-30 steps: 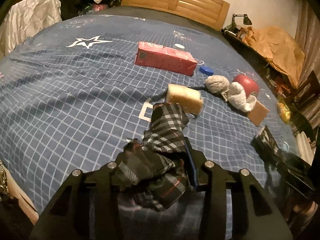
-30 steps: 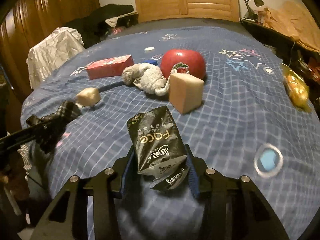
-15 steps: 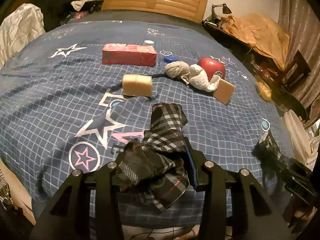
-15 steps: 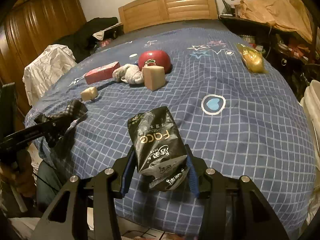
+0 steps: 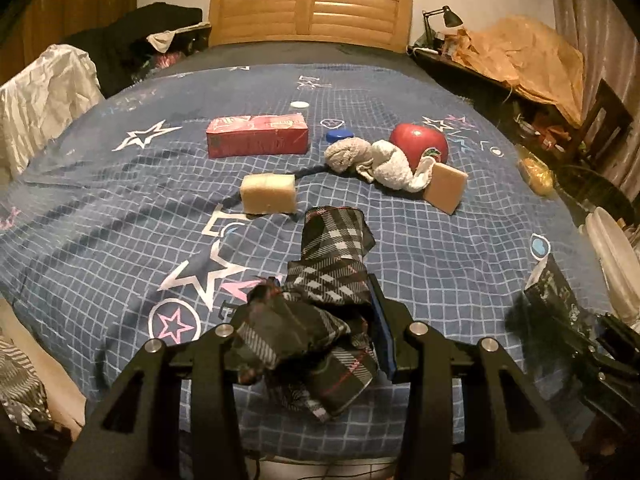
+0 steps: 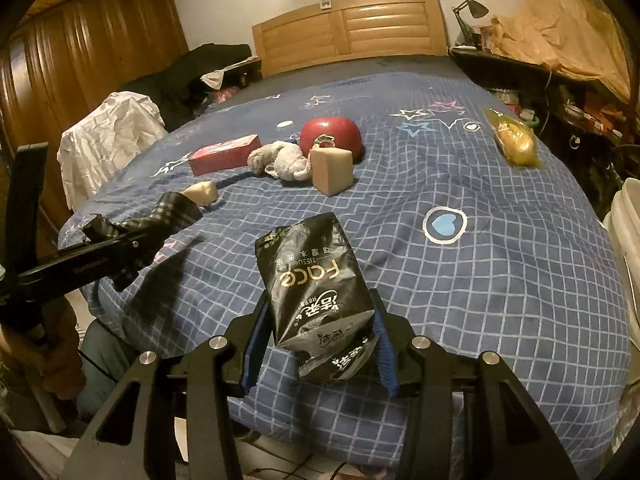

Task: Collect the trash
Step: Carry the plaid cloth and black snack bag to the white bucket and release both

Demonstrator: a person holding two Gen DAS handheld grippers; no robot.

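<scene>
Left wrist view: my left gripper (image 5: 316,344) pinches crumpled plaid wrapper (image 5: 332,280), lifted above foot of bed (image 5: 460,272) for carrying off. Red box (image 5: 258,136), sponge block (image 5: 269,193) lie beyond.

Right wrist view: my right gripper (image 6: 318,354) clamps black tissue pack (image 6: 314,276) between 2 blue pads, raised off bed likewise.

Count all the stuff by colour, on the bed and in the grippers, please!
Red: 2, box, round pack
Tan: 2, sponge, block
Grey: 1, rag
Yellow: 1, bag
Blue: 1, cap
White: 1, lid
Black: 2, plaid cloth, tissue pack
Total: 10
</scene>
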